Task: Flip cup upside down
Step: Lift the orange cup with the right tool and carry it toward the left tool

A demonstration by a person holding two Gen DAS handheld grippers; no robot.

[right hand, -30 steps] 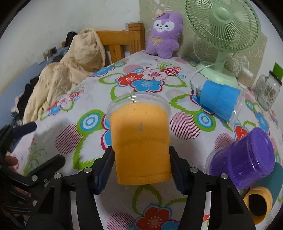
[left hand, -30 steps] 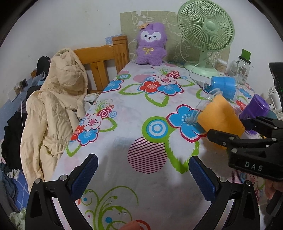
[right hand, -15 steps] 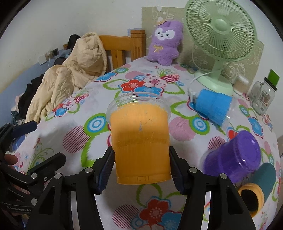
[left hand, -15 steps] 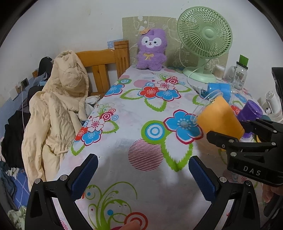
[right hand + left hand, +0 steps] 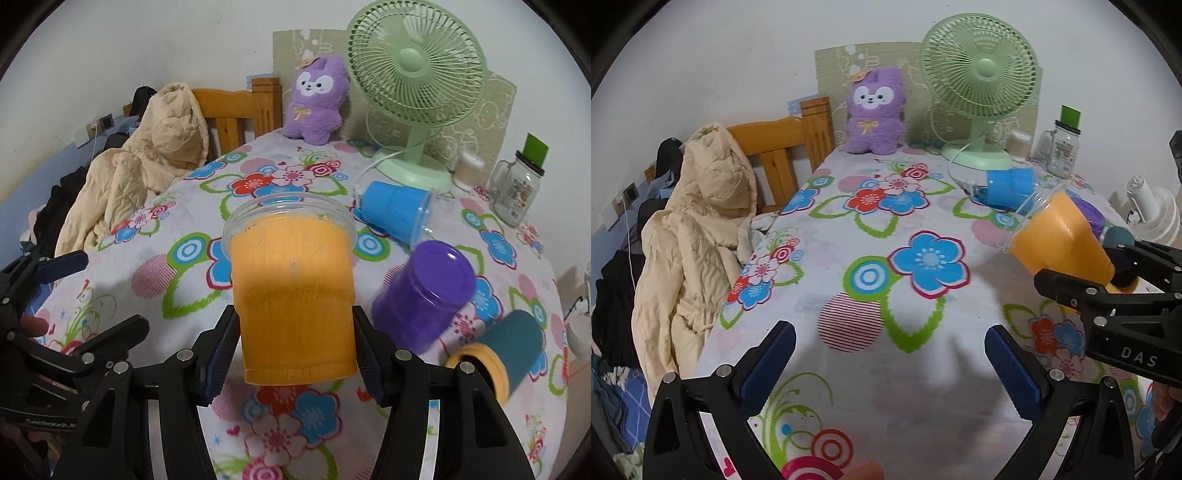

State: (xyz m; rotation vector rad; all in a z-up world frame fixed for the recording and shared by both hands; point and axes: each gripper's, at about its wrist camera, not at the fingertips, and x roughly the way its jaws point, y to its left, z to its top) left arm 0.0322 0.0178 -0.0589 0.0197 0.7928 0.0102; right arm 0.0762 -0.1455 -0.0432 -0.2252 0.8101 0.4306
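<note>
My right gripper (image 5: 295,345) is shut on an orange cup (image 5: 293,291) with a clear rim, gripping it near its base and holding it above the floral table, mouth pointing away and slightly down. The same cup shows at the right of the left wrist view (image 5: 1060,236), tilted with its mouth toward the table centre. My left gripper (image 5: 886,363) is open and empty over the near part of the tablecloth (image 5: 886,258), left of the right gripper.
A blue cup (image 5: 397,212), a purple cup (image 5: 424,295) and a teal-and-yellow cup (image 5: 502,347) lie on their sides at the right. A green fan (image 5: 413,74), purple plush (image 5: 317,99) and glass jar (image 5: 517,192) stand at the back. A wooden chair with a beige jacket (image 5: 698,221) is left.
Both grippers have risen and drawn back from the table. The orange cup stays in my right gripper and is higher above the cloth.
</note>
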